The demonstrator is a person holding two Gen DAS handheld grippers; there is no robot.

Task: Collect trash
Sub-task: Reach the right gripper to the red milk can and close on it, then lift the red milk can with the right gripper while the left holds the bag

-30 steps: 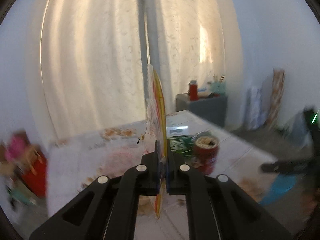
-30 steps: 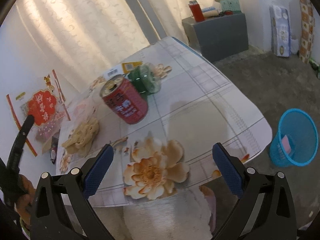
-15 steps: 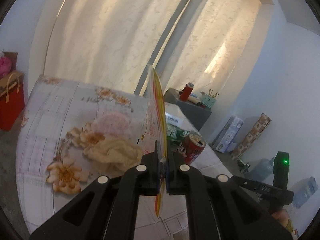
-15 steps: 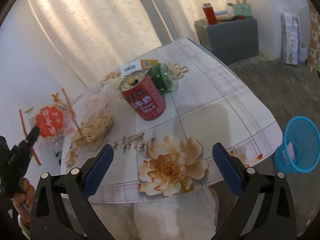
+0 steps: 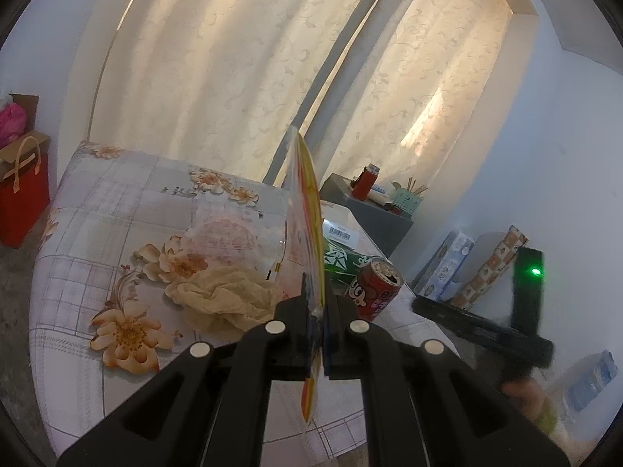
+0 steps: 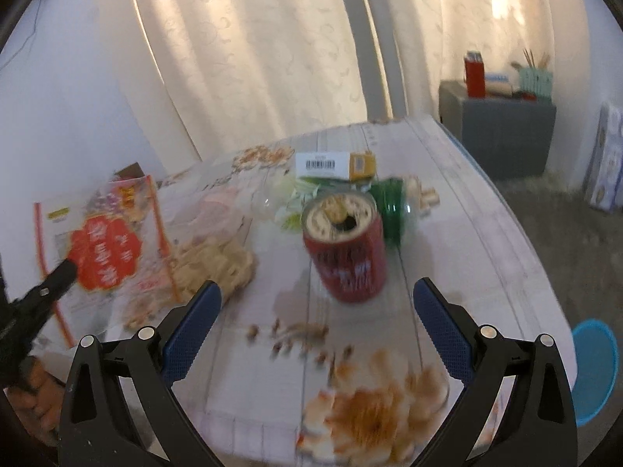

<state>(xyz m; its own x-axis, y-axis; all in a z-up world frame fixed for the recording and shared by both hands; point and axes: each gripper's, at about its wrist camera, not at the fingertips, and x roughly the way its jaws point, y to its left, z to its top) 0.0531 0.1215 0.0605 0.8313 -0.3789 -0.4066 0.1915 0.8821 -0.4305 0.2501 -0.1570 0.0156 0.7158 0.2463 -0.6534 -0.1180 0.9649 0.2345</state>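
Near the tabletop's (image 5: 97, 210) front-left corner, a flat printed snack wrapper (image 5: 307, 233) is pinched edge-on by the left hand-held gripper (image 5: 324, 325), jaws closed tight on its lower part; in the right wrist view the same wrapper (image 6: 105, 249) is seen face-on, red medallion print, held off the tabletop's (image 6: 486, 233) left edge by that gripper (image 6: 62, 276).

The right hand-held gripper (image 6: 315, 323) is held above the tabletop's front part, blue pads spread wide, nothing between them; the view is motion-blurred.

A red drink can (image 6: 344, 249), upright with its top opened, is seen ahead of the spread pads near the tabletop's middle. A green bottle (image 6: 389, 210) lies on its side just behind the can, touching or nearly so. A barcode-labelled box (image 6: 335, 164) lies further back. A crumpled beige tissue wad (image 5: 222, 299) lies left of the can, next to a clear plastic wrapper (image 5: 229, 237).

A blue mesh bin (image 6: 595, 369) is seen on the floor off the tabletop's right front corner.
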